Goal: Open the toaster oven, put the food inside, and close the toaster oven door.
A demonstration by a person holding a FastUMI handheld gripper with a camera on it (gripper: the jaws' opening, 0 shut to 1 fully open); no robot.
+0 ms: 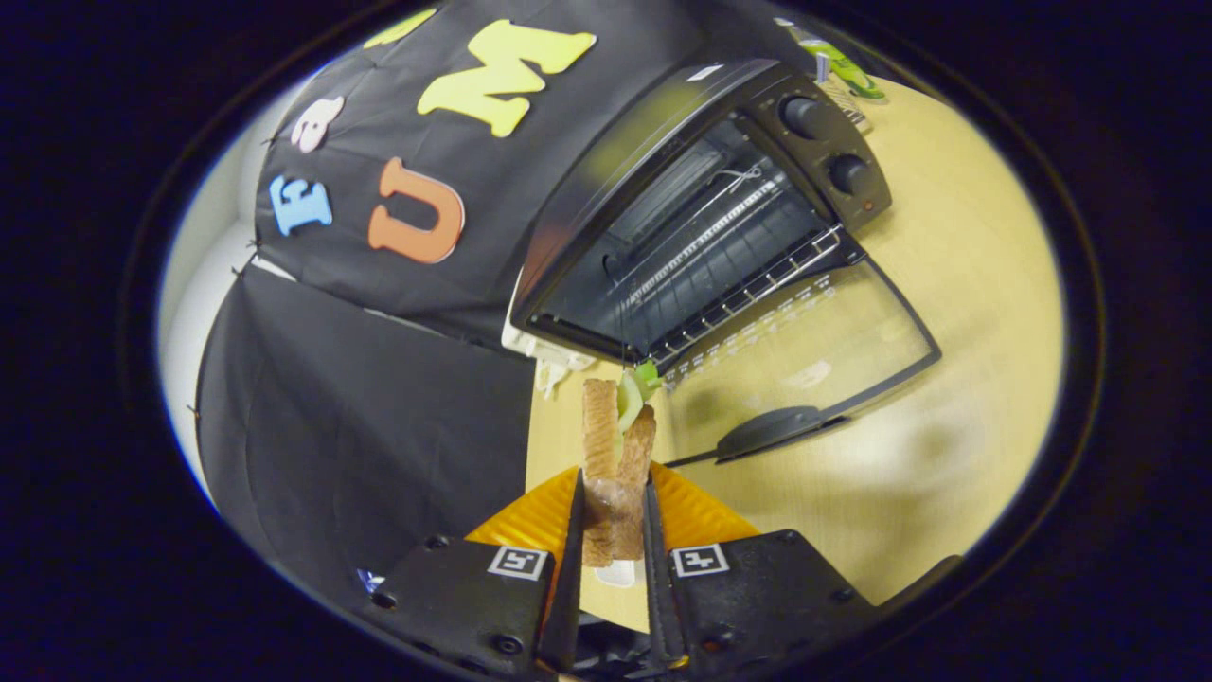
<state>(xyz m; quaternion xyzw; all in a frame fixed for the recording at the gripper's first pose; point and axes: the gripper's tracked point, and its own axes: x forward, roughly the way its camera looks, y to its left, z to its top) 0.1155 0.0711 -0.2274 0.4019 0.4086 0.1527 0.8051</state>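
**Sandwich gripped, oven open at one o'clock**

Taken from left to right, the first thing ahead of the fingers is the gripper (614, 516) itself, clenched on a sandwich (615, 464): both fingers press its flanks, one on each slice of bread. The sandwich stands on edge, its long axis running straight out along the fingers toward twelve o'clock, with a bit of green lettuce (642, 381) showing at the far tip.

Beyond that tip, toward one o'clock, sits the toaster oven (663, 180) on a pale wooden table (975, 313). The oven door (824, 341) is dropped flat toward the gripper, its handle (776, 428) lying near the sandwich at about two o'clock. The wire rack (748, 284) is visible inside, and two knobs (824, 142) sit on the panel at the oven's right.

I judge opening done and loading in hand. The move turns on this: the rack mouth lies ahead and to the right of the sandwich tip, so the sandwich must travel over the lowered door and angle rightward to enter.
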